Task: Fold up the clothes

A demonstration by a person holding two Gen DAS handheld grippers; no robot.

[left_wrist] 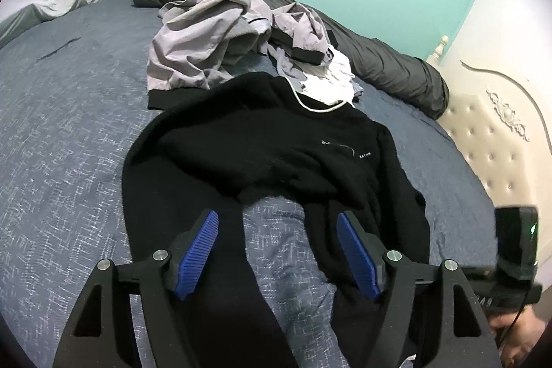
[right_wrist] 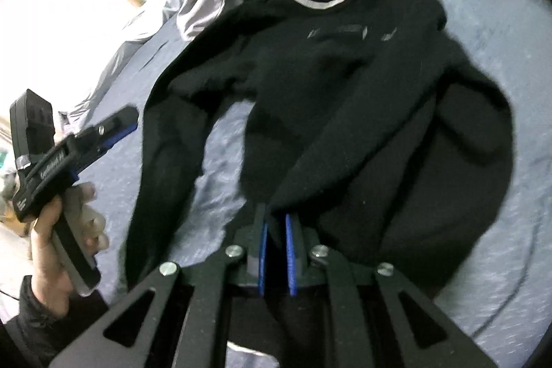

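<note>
**Right tongs pinching the sweater, left tongs wide and empty**

Right gripper (right_wrist: 275,223), bottom centre of its own view, has its blue pads nearly together with a fold of the black sweater (right_wrist: 345,85) caught between them. Left gripper (left_wrist: 277,226) hovers over the sweater (left_wrist: 276,140) mid-frame with its jaws well apart, nothing in them.

My guess: we're on the first fold, dragging a side or sleeve inward. Next move probably needs the left one to pin or grab the opposite sleeve so the body stays flat on the blue bedspread (left_wrist: 69,126).

No containers anywhere, just the lilac jacket (left_wrist: 207,33) heaped in the upper middle.
</note>
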